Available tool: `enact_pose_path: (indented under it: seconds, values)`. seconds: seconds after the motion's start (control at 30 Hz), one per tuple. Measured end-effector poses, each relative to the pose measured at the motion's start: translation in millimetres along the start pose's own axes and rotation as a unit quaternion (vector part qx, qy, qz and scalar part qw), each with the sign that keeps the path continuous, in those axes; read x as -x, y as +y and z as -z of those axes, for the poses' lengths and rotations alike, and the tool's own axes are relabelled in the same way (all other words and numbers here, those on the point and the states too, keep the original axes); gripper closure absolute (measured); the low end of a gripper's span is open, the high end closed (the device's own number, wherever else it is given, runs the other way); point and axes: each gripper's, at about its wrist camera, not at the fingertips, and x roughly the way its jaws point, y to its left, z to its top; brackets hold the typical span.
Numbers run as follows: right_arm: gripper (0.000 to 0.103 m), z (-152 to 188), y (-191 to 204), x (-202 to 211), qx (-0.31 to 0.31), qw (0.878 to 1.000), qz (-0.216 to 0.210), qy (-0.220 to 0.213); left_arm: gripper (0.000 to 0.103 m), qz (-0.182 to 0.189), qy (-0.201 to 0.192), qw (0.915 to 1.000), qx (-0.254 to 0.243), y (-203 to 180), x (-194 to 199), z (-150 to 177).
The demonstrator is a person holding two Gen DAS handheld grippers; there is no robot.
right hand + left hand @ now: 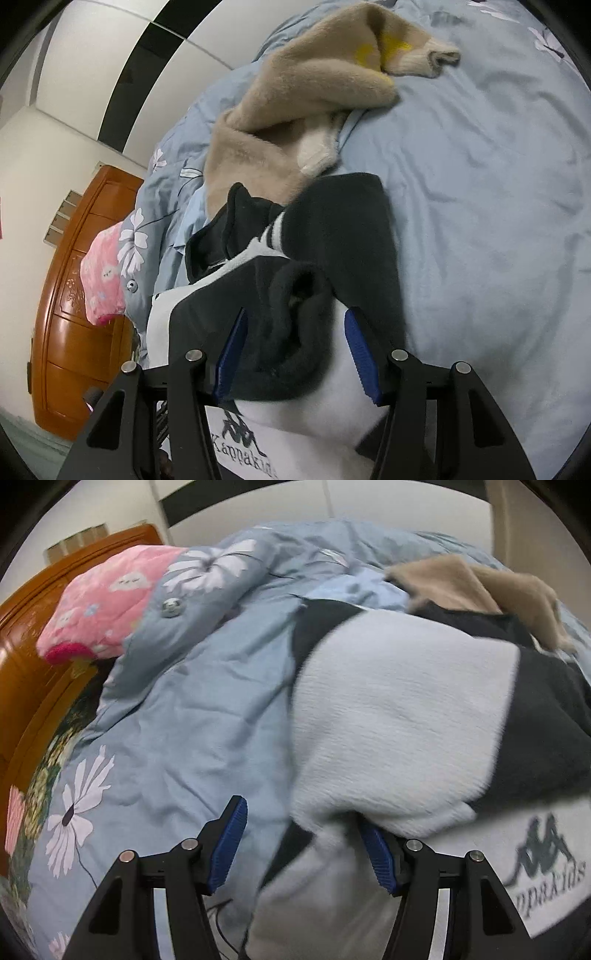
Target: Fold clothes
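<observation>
A black and white fleece top (406,716) with a Kappa Kids logo lies on the blue bed. My left gripper (299,827) is open at its left edge; its right finger sits under a white fold, its left finger over bare quilt. In the right wrist view my right gripper (295,347) is open with its jaws on either side of a bunched dark sleeve of the same top (332,236). A beige fleece garment (280,110) lies crumpled beyond the top, also seen in the left wrist view (480,587).
A blue floral quilt (177,709) covers the bed. A pink pillow (107,602) rests by the wooden headboard (22,657). In the right wrist view the blue sheet (480,184) spreads right, with a white and black wardrobe (110,74) behind.
</observation>
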Motion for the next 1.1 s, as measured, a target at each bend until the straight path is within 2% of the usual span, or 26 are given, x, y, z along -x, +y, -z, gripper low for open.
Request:
enact_pose_path:
  seconds: [0.1,0.13,0.17,0.27,0.4,0.47,0.6,0.7,0.83,0.9,0.97,1.0,1.03,1.1]
  values:
    - [0.061,-1.6,10.9,-5.4,0.015,1.0,0.008,0.009,0.036,-0.012,0.003,0.9998,0.018,15.4,-3.7,0.1]
    - [0.072,-2.1,14.5,-7.9,0.02,1.0,0.012,0.014,0.036,-0.006,0.004,0.9996,0.026,18.7,-4.6,-0.2]
    - [0.078,-2.4,16.9,-10.7,0.023,0.999,0.014,0.021,0.036,-0.003,0.004,0.9995,0.03,19.8,-4.8,-0.7]
    - [0.083,-4.2,22.3,-2.5,0.03,0.999,0.01,0.013,0.036,-0.008,-0.004,0.9995,0.029,20.4,-2.2,-2.7]
    - [0.084,-9.0,29.5,51.8,0.047,0.996,-0.033,-0.067,0.034,0.009,-0.016,0.999,0.042,24.6,3.4,-3.6]
    - [0.084,-4.4,26.3,64.1,0.058,0.995,-0.026,-0.08,0.03,0.013,-0.016,0.9992,0.034,22.7,2.3,-2.7]
    - [0.084,16.0,-15.9,40.2,0.012,0.999,0.021,-0.026,0.029,0.012,-0.002,0.9992,0.037,24.1,-7.3,1.3]
    - [0.084,26.8,-36.4,41.2,-0.027,0.999,0.003,-0.03,0.027,0.028,0.006,0.9977,0.06,32.8,-11.7,3.2]
    - [0.084,27.6,-37.0,42.3,-0.022,0.999,0.006,-0.03,0.025,0.04,0.018,0.9965,0.071,36.4,-18.0,3.9]
    - [0.084,27.0,-37.1,42.7,-0.022,0.999,0.006,-0.026,0.025,0.062,0.036,0.9939,0.084,39.8,-21.7,4.2]
    - [0.08,26.9,-37.0,46.2,-0.018,1.0,0.012,-0.021,0.025,0.109,0.058,0.9867,0.106,48.2,-23.6,6.7]
    - [0.077,26.1,-35.5,49.4,-0.01,1.0,0.022,-0.019,0.025,0.131,0.068,0.9822,0.116,53.2,-23.5,8.4]
    - [0.066,25.7,-34.2,53.3,-0.002,0.999,0.034,-0.016,0.025,0.148,0.074,0.9783,0.125,58.9,-21.6,10.5]
    - [0.063,29.4,-33.1,66.1,0.016,0.998,0.057,-0.015,0.025,0.165,0.08,0.9745,0.129,67.9,-12.8,15.2]
